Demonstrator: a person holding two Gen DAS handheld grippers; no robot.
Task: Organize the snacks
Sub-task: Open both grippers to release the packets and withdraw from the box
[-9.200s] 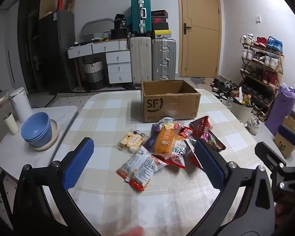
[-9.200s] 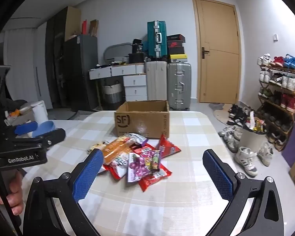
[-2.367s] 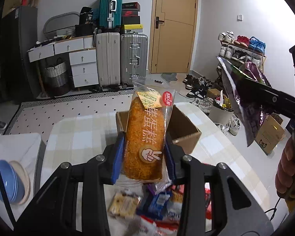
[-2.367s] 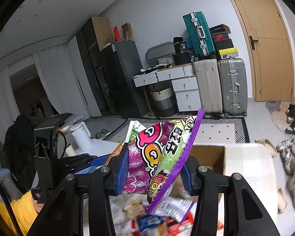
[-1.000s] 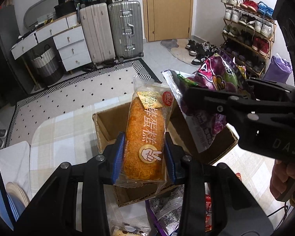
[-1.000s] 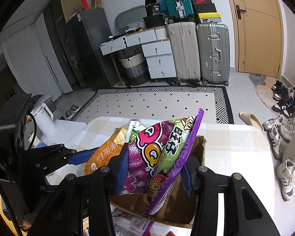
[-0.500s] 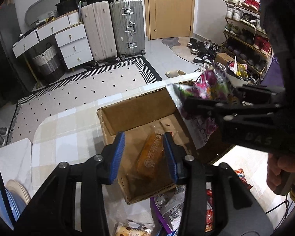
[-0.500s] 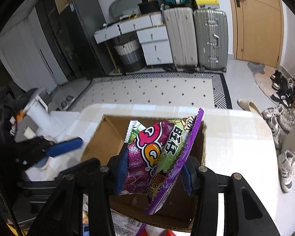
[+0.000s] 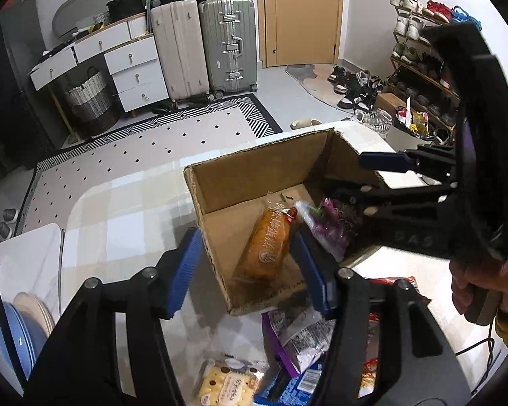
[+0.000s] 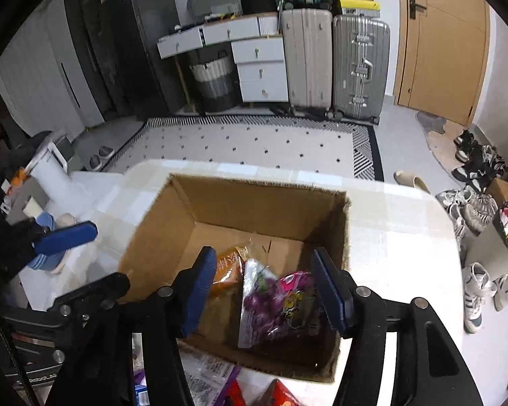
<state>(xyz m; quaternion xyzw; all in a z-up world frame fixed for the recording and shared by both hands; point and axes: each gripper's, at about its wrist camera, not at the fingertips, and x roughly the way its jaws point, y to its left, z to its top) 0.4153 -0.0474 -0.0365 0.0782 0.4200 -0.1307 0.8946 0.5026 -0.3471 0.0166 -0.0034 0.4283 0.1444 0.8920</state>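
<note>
An open cardboard box (image 9: 254,165) (image 10: 254,196) stands on the checked table. On its floor lie an orange cake packet (image 9: 267,247) (image 10: 228,267) and, to its right, a purple candy bag (image 9: 325,226) (image 10: 281,304). My left gripper (image 9: 249,272) hovers over the box's near wall, its jaws opening with nothing pressed between them. Over the box's near side my right gripper (image 10: 269,287) is also opening, and the purple bag lies loose below it. Each view shows the other gripper at its edge.
More snack packets (image 9: 298,335) lie on the table in front of the box, among them a biscuit pack (image 9: 227,384). Blue bowls (image 9: 13,338) sit at the left edge. A hand (image 9: 481,287) holds the right gripper's handle. Suitcases and shoe racks stand beyond the table.
Both grippers let go: the orange cake packet dropped into the box first, then the purple candy bag fell in beside it. Both pairs of jaws stand wider than before.
</note>
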